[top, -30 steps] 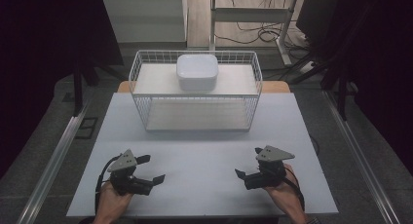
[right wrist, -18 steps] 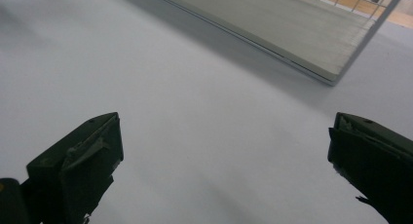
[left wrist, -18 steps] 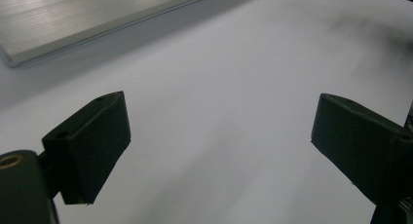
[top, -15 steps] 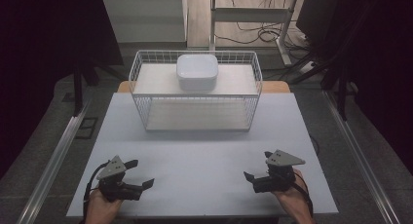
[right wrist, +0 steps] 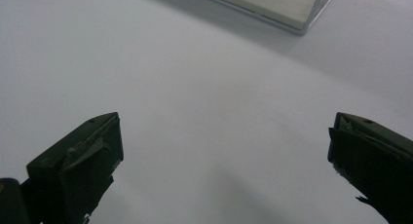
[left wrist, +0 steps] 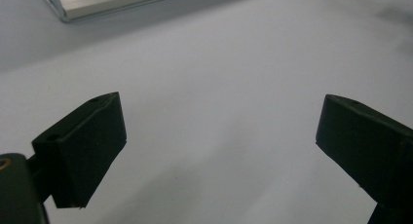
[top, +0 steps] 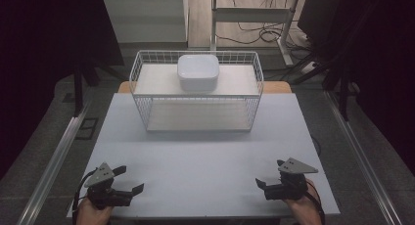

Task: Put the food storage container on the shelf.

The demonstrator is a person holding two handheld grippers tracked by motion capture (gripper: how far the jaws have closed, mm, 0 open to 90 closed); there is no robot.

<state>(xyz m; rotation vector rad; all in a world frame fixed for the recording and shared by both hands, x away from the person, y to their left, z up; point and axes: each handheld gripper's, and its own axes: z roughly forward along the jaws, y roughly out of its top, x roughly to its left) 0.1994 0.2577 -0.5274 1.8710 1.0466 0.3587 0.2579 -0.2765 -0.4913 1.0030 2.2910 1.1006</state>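
The table (top: 205, 156) was a plain pale grey-white sheet with no pattern, and on it stood a white wire basket (top: 196, 90) whose sides made a fine grid, with pale cream shelves inside. A glossy white box (top: 197, 72) sat on its upper shelf. The left gripper (top: 128, 180) and the right gripper (top: 269, 177) were black, each topped by a grey plate.

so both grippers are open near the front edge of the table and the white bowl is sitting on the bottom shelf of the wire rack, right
Not quite. The white bowl sits on the top shelf of the wire rack, not the bottom one; the high view shows it. The rest holds: the left gripper and right gripper are both open near the front edge of the table.
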